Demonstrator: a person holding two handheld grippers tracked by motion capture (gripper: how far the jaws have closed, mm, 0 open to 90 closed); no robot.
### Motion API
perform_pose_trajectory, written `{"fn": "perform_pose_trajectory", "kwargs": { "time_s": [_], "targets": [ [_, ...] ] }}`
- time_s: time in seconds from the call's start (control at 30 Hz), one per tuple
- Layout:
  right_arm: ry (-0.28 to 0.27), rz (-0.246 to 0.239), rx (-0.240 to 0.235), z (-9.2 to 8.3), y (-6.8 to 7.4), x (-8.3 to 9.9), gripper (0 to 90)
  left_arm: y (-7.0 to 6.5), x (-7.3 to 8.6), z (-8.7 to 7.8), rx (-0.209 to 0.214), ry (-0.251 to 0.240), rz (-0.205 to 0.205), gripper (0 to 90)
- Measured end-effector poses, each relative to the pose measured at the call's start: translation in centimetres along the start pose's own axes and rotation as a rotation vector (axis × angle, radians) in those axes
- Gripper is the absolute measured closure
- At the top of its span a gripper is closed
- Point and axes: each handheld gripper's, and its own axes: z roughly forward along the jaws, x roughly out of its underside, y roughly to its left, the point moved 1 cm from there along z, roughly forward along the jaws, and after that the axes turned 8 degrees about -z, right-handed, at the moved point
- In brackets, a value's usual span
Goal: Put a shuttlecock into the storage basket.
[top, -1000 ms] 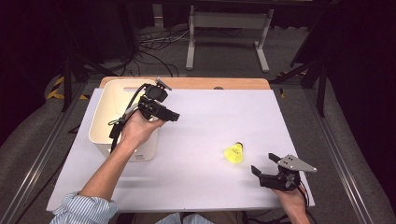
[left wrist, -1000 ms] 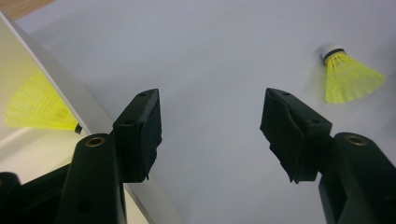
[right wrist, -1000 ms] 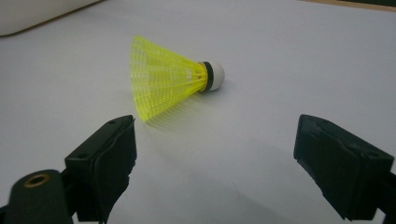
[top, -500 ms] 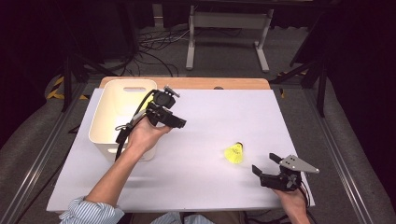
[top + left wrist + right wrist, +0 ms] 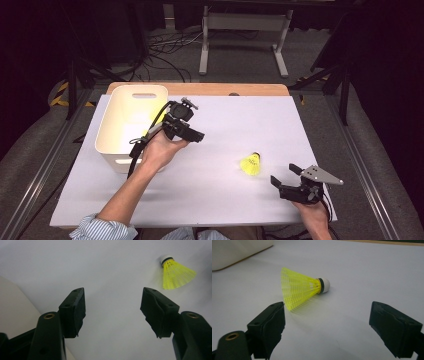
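yellow shuttlecock [image 5: 251, 164], white cork, no writing

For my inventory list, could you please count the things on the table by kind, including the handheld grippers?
Yellow shuttlecock: 1
White bin: 1
Handheld grippers: 2, the left gripper and the right gripper, both with open jaws
Total: 4

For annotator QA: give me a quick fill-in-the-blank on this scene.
1. The shuttlecock lying on the table is ____ in colour.
2. The white bin stands at the table's ____ side in the high view.
3. The jaws of the right hand-held gripper stand ____.
Missing words: yellow; left; open
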Motion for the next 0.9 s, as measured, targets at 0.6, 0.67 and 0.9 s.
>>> {"fn": "perform_pose_trajectory", "kwargs": {
  "time_s": [0.6,0.67,0.9],
  "targets": [
    [0.024,-0.016,-0.041,0.7,0.9,-0.9,20.7,-1.1,1.0,2.2,0.023,0.021,0.018,36.5],
    [0.033,-0.019,-0.04,0.8,1.0,-1.1,21.2,-1.2,1.0,2.2,0.026,0.023,0.017,36.6],
    [0.06,-0.027,-0.04,1.3,1.4,-1.7,24.2,-1.2,1.4,3.1,0.02,0.04,0.027,36.4]
  ]
}}
